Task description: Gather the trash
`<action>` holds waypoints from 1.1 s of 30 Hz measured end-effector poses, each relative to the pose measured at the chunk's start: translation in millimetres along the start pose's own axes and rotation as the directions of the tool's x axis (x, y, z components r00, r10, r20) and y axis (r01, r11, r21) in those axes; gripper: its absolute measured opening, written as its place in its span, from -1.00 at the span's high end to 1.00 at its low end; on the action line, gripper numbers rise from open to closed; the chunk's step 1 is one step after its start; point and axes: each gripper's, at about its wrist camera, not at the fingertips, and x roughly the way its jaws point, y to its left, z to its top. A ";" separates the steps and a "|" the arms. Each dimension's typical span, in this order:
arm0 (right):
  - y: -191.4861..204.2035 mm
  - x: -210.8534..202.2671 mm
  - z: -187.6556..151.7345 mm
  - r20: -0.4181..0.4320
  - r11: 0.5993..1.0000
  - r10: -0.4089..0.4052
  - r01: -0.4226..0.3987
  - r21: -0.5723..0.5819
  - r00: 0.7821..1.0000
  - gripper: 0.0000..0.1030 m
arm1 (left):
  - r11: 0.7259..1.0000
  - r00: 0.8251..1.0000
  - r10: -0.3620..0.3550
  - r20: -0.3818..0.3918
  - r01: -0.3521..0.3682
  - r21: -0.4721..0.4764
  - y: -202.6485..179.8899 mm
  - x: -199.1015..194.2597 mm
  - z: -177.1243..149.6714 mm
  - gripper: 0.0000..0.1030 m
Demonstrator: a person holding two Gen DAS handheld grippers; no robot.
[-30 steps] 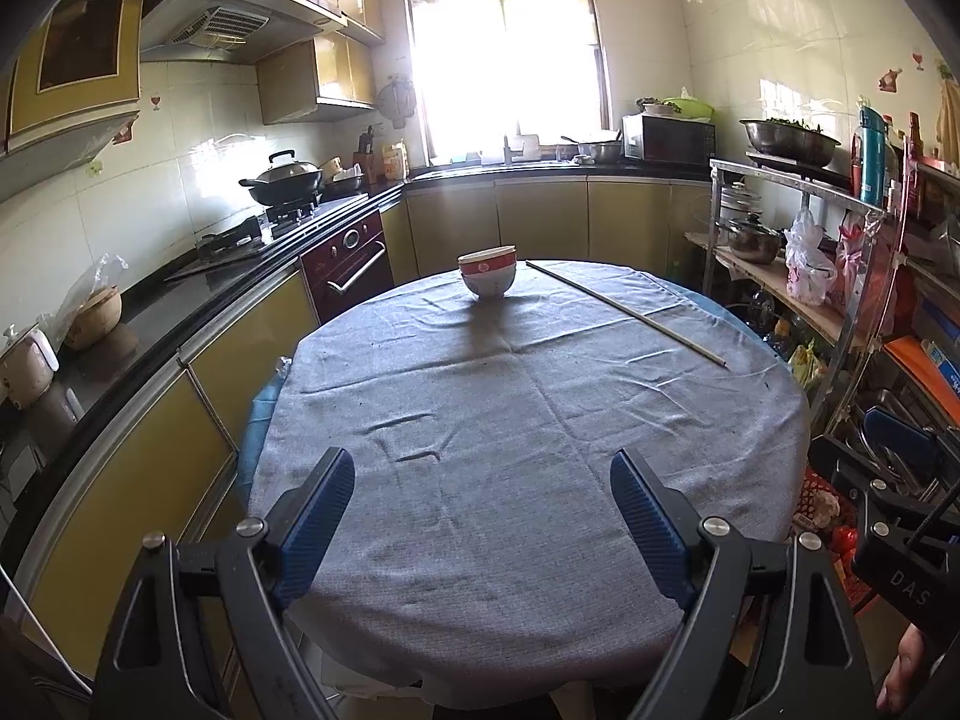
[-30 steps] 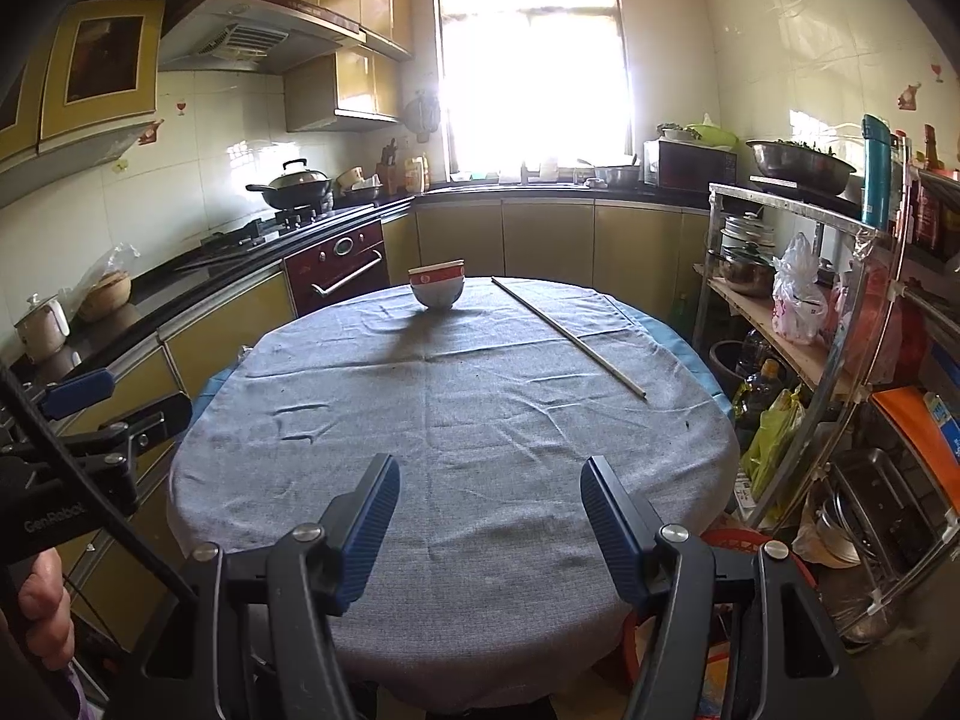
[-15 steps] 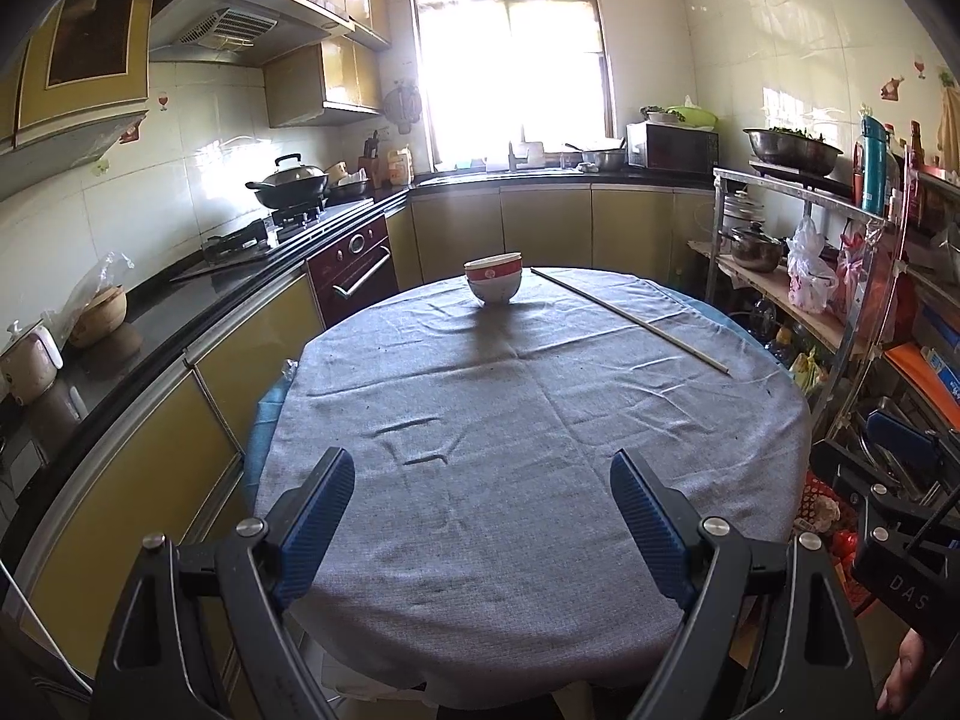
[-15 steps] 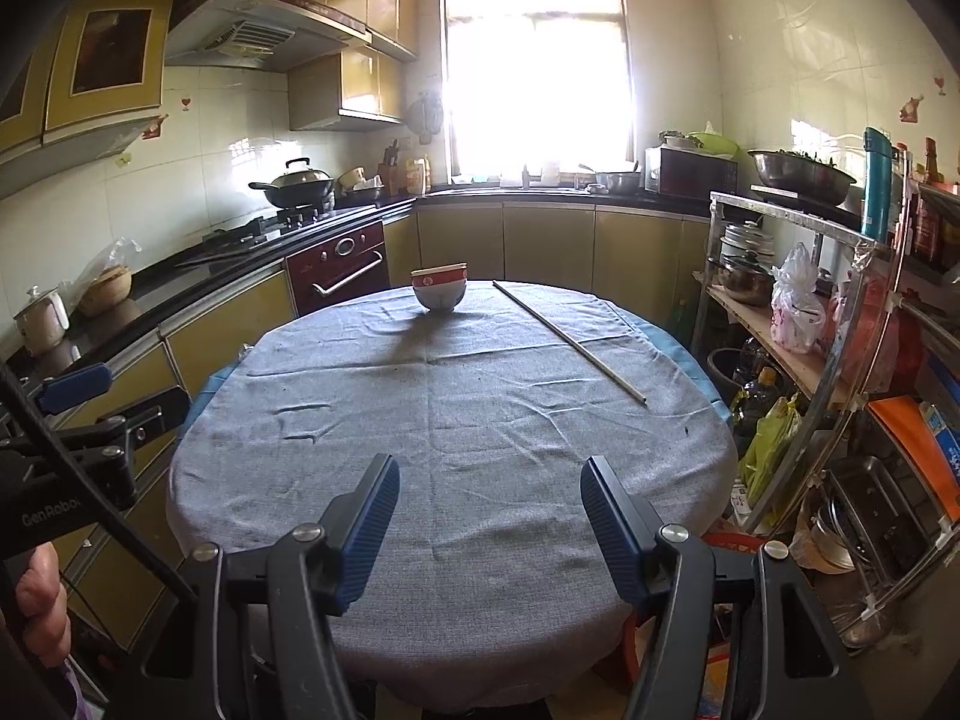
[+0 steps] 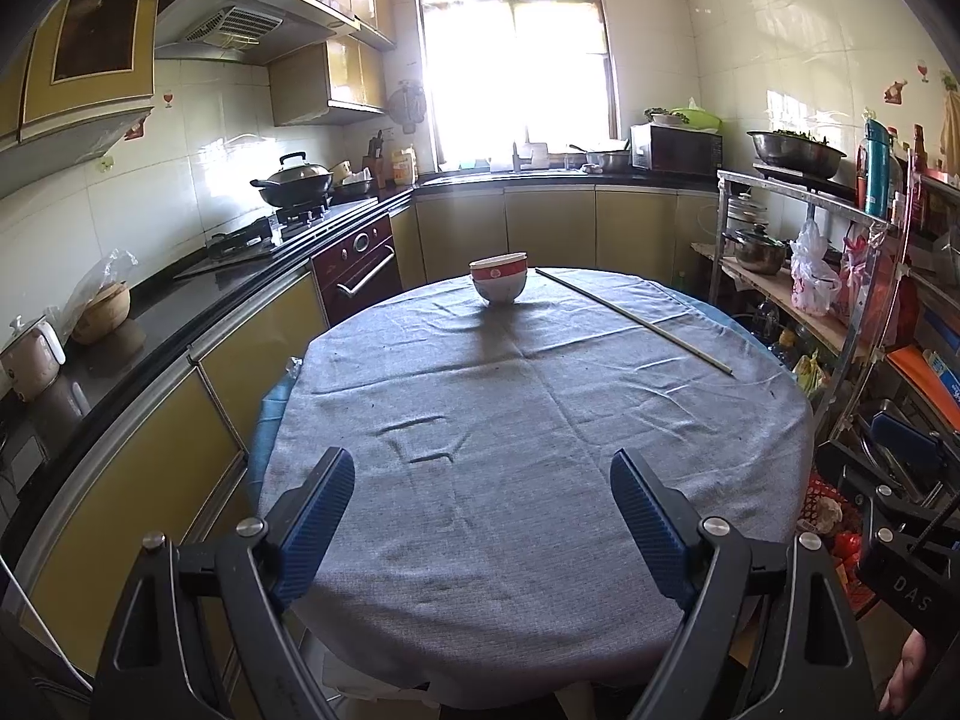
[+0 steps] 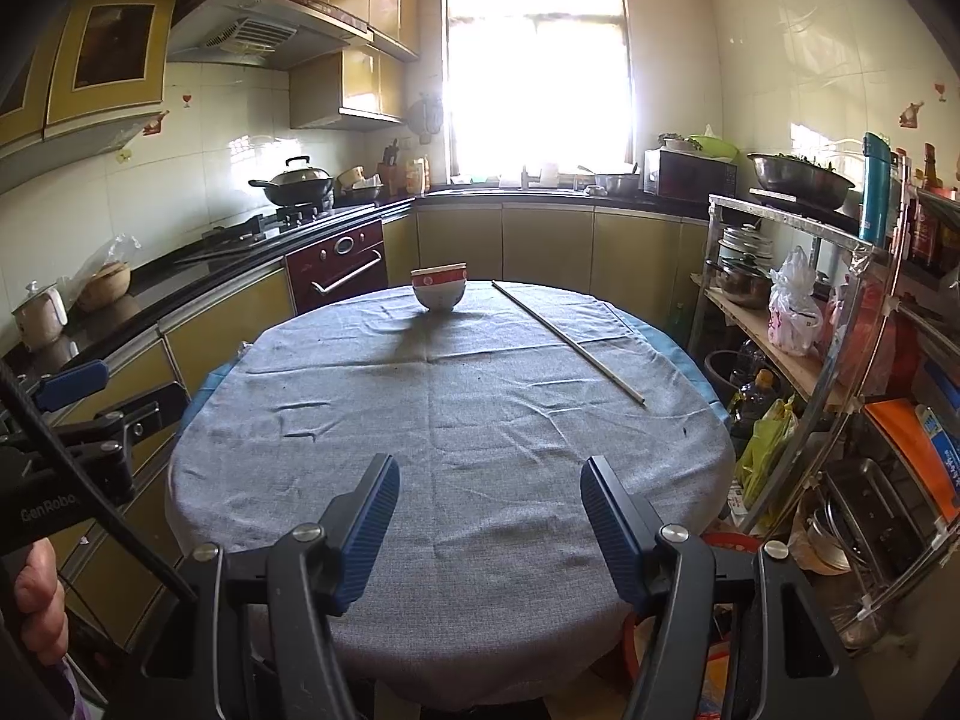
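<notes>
Nothing collected yet: both the left gripper point(image 5: 480, 504) and right gripper point(image 6: 489, 507) hang spread and empty. The bowl point(image 5: 498, 278) and stick point(image 5: 633, 320) sit untouched on the tablecloth point(image 5: 510, 420); tiny dark specks there might be crumbs.

A bright window point(image 5: 516, 54) lights white-tiled walls point(image 6: 780, 48), yellow cabinets point(image 5: 549, 228) and a round, grey-clothed table point(image 5: 540, 420) beside metal shelving point(image 6: 798, 372)

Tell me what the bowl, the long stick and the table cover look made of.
Bowl: glazed ceramic, judging by its glossy white body with a red band. Long stick: probably pale wood or bamboo, matte. Table cover: woven grey fabric, creased and textured.
</notes>
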 end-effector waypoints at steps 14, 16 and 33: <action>1.9 0.5 0.2 -0.002 1.000 -0.003 0.003 -0.001 1.000 -0.30 | 1.000 1.000 0.008 -0.003 -0.008 -0.012 4.8 1.6 -2.1 -0.70; 2.3 0.6 0.0 -0.002 1.000 -0.004 0.004 -0.001 1.000 -0.30 | 1.000 1.000 0.009 -0.003 -0.009 -0.011 5.0 1.7 -2.2 -0.70; 3.1 1.4 -1.0 -0.004 1.000 -0.002 0.002 -0.002 1.000 -0.30 | 1.000 1.000 0.016 -0.008 -0.016 -0.017 7.6 3.5 -5.1 -0.70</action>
